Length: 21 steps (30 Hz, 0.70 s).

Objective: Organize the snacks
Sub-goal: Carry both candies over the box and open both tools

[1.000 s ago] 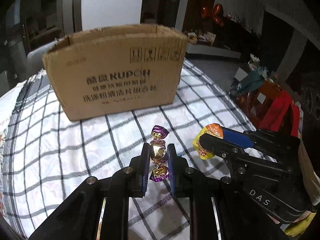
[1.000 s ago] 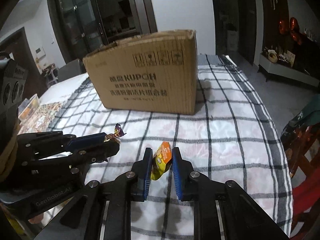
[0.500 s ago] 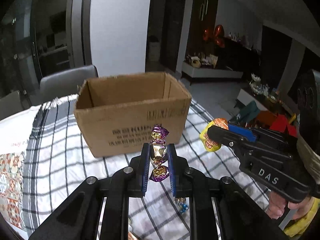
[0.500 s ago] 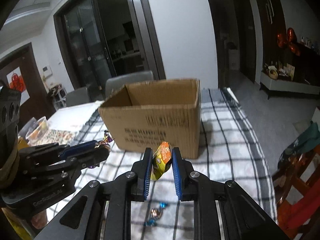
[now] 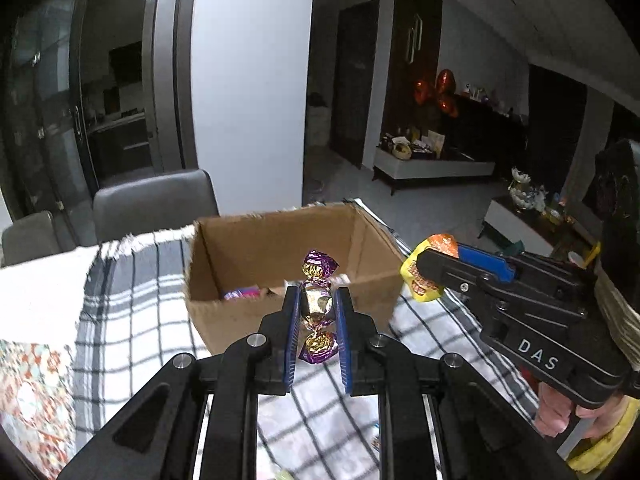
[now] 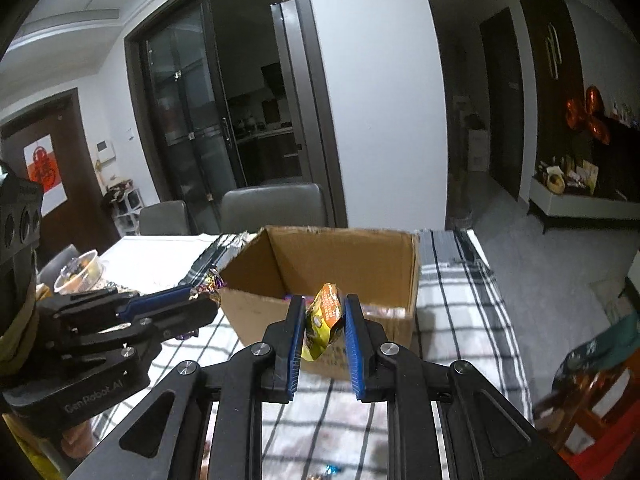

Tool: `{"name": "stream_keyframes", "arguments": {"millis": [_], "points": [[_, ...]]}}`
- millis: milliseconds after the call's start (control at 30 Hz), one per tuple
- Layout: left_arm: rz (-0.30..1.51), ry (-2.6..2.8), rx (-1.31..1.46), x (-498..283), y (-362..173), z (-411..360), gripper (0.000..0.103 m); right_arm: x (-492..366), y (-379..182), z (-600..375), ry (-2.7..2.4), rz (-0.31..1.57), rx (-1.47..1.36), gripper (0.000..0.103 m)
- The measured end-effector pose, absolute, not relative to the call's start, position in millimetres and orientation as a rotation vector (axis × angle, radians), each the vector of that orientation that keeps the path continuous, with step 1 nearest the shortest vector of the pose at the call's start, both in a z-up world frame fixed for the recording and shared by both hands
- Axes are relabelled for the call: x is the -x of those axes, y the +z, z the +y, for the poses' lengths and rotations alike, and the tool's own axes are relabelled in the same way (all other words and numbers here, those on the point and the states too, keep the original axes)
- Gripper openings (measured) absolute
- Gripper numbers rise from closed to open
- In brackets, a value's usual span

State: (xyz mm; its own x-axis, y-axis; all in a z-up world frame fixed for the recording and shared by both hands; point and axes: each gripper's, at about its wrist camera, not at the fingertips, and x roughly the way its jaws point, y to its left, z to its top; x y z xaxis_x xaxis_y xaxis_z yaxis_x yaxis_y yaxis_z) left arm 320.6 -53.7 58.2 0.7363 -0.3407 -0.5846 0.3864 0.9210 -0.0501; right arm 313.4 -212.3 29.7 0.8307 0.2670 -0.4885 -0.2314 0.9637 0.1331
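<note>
My left gripper (image 5: 317,304) is shut on a purple and gold wrapped candy (image 5: 317,300), held in the air just before the near wall of an open cardboard box (image 5: 248,240). My right gripper (image 6: 323,316) is shut on a yellow and orange snack packet (image 6: 325,320), held before the same box (image 6: 352,248). The right gripper also shows in the left wrist view (image 5: 424,276), to the right of the box. The left gripper shows in the right wrist view (image 6: 204,300), left of the box. Some wrapped snacks (image 5: 244,293) lie on the box floor.
The box stands on a table with a black and white checked cloth (image 5: 128,320). Grey chairs (image 6: 272,208) stand behind the table. A clear tub of snacks (image 6: 80,272) sits at the left. A loose blue candy (image 6: 330,470) lies on the cloth below my right gripper.
Both grippers have risen with their snacks. The view has gone from the box's side to looking down into its open top.
</note>
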Motion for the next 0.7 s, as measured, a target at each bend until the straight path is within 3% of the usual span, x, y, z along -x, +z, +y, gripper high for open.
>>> {"name": "stream_keyframes", "arguments": {"millis": [700], "points": [[0.655,-0.362,-0.079,-403.9,47.1,-58.0,0.018,-399.0,26.6,-210.7,0.259,0.556,-0.049,0.021]]}}
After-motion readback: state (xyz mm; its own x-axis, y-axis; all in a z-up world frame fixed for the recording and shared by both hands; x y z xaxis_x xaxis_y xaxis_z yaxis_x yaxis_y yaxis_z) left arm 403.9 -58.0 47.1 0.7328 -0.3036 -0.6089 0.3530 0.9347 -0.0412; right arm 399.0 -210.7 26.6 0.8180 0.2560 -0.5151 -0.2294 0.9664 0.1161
